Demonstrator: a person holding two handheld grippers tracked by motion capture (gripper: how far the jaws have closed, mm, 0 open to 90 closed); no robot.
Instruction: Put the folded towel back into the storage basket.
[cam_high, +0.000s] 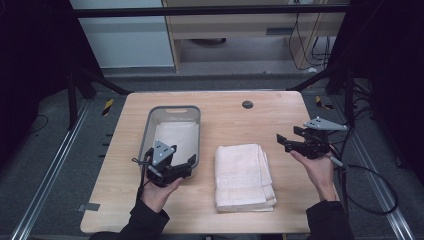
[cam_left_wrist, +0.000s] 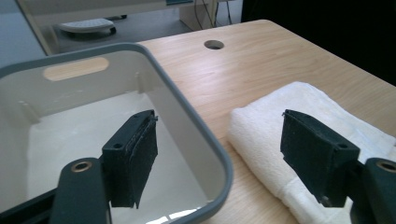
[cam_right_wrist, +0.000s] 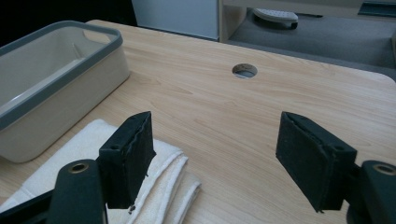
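Lying folded on the surface (cam_high: 125, 190), towel (cam_high: 244, 176) beside basin (cam_high: 192, 131); left tongs (cam_high: 181, 169) wide over basin's near rim, right tongs (cam_high: 281, 140) wide, both empty.

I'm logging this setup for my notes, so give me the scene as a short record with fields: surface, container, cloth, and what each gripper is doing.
surface: light wooden table with a round cable hole
container: grey-rimmed cream plastic tub, left of centre, a pale cloth lying flat in it
cloth: folded white towel on the table, right of the tub, apart from it
left gripper: jaws open, nothing between them, at the tub's near right corner
right gripper: jaws open, empty, above the table right of the towel
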